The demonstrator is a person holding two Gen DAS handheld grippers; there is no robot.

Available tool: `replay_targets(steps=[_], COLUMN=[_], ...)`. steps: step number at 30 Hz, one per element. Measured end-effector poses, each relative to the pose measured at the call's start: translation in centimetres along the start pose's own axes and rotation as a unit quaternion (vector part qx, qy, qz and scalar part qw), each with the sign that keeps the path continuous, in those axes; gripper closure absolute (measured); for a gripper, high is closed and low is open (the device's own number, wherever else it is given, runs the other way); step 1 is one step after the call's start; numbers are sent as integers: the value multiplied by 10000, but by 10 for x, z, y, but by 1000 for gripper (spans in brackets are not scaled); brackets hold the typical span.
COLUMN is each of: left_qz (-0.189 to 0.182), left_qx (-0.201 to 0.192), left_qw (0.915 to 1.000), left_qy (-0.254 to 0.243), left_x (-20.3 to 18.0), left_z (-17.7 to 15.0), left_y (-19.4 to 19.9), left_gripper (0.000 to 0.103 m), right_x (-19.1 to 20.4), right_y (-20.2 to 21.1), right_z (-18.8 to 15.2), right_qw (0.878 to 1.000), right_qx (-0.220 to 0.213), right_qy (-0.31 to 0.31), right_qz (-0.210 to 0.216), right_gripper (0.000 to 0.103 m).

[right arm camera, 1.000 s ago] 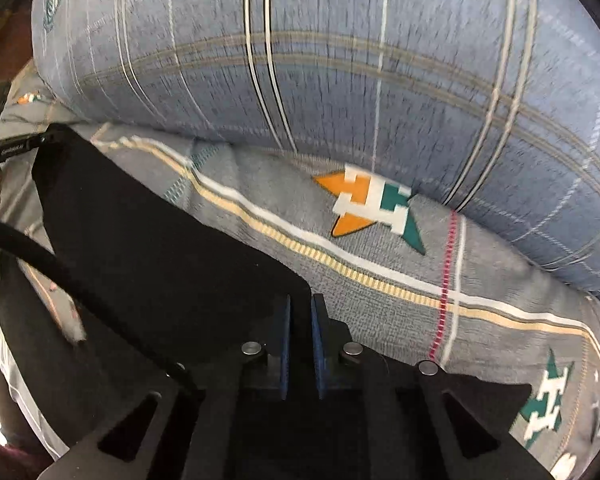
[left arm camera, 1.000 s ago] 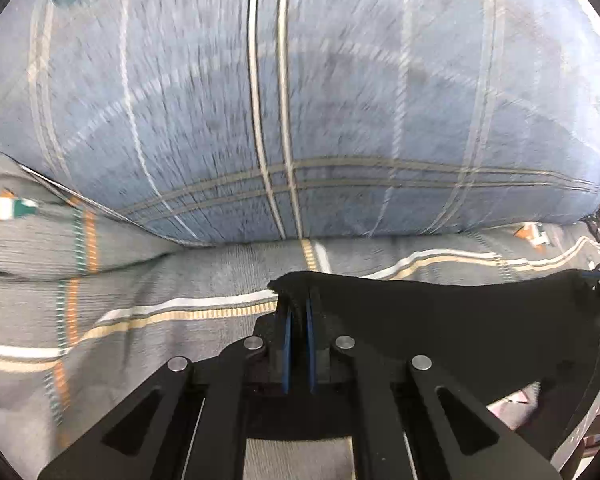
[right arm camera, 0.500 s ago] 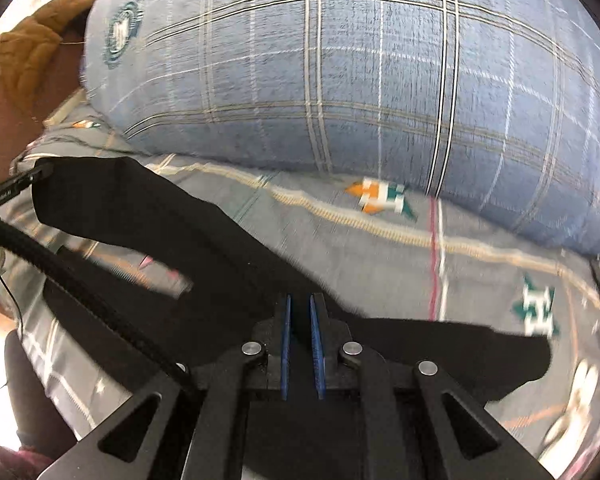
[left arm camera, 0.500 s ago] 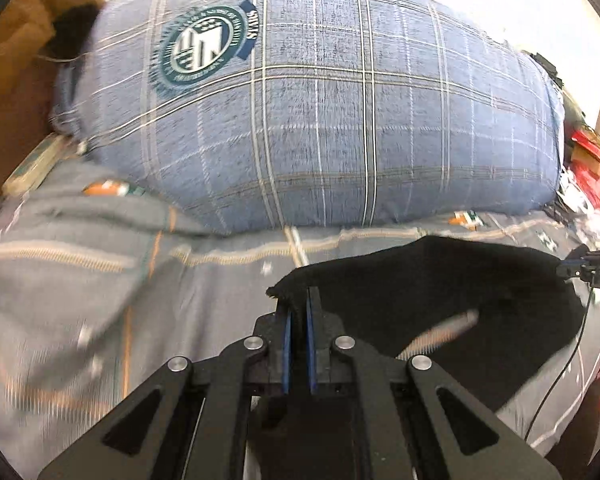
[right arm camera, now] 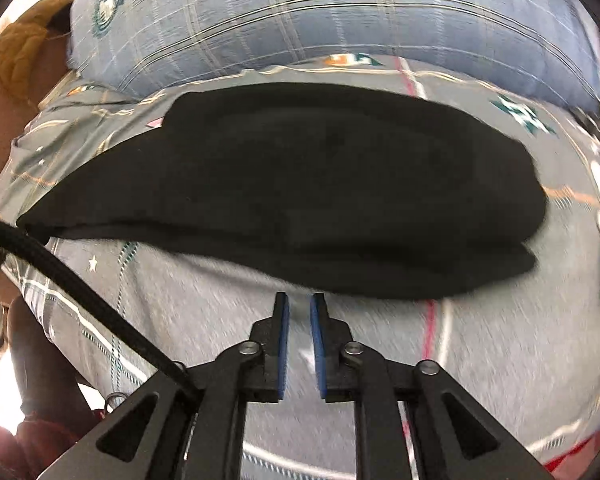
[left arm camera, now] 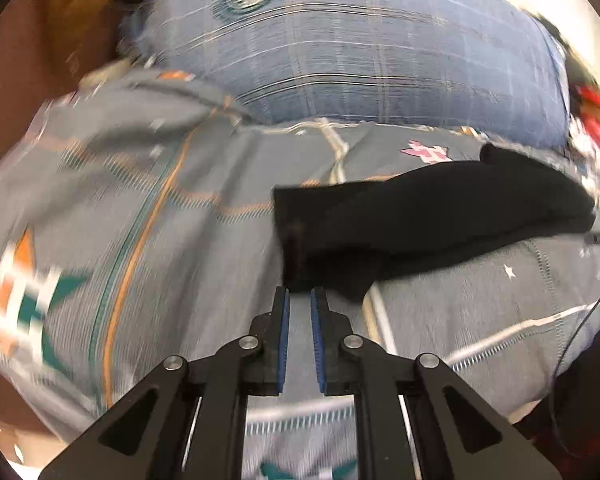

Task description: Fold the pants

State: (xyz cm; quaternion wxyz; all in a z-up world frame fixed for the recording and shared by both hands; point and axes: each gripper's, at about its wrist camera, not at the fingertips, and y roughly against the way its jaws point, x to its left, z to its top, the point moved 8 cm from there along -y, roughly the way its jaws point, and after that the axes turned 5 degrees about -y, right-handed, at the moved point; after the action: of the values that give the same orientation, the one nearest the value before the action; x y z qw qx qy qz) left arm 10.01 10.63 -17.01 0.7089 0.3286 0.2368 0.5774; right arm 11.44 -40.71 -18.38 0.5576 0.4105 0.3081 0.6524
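Bed, grey patterned bedsheet [right arm camera: 204, 304] with orange and teal motifs; a large blue plaid pillow [right arm camera: 340, 12] is lying along the far side, and a mustard-brown cloth [right arm camera: 16, 48] is sitting at the far left corner. Both views are smeared with motion blur, so fine detail is unreliable.

The black pants [right arm camera: 300, 184] are lying on the sheet just in front of the pillow, doubled over: I am seeing two stacked layers along the near edge in the right wrist view, the upper one set slightly back from the lower.

Orientation: the long axis is running left to right, roughly parallel to the pillow. In the left wrist view one squared-off end [left arm camera: 300, 232] is pointing toward my left hand-held gripper [left arm camera: 299, 300]. I cannot tell whether that end is waistband or hems.

Grippers: my left one is sitting with a narrow gap between its pads, nothing in it, tips just short of the cloth edge. My right hand-held gripper [right arm camera: 299, 304] is likewise narrowly parted and empty, just beside the near long edge.

Step in hand, as I am judging it: one fold is down and I am between grasps. The next move is probably calling for pinching both layers together at one end and carrying it across toward the other, keeping the edges aligned.
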Motion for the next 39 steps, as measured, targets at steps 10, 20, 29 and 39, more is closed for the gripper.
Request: replay_targets(steps=[10,20,29,39], left_qz=[-96,-287,-288,-488], left_qx=[-225,-383,-464,-538], left_qw=[9830,9744,9706,9676], left_qy=[1822,2196,2345,2417], left_x=[55,64,102,100], left_z=[-17,-30,-50,-48], left_y=[31,53,65,65], left_gripper=[78,69,62,62], right_x=[138,374,381,414], right_y=[22,-76,-94,-70], right_z=[38,95,-14,1], right_qw=[9925,9668,9381,9351], right_qx=[-376,36,1446,849], right_qy=[763,2249,2853,3205], right_qz=[881,1208,1331,1246], right_gripper=[66,48,60,26])
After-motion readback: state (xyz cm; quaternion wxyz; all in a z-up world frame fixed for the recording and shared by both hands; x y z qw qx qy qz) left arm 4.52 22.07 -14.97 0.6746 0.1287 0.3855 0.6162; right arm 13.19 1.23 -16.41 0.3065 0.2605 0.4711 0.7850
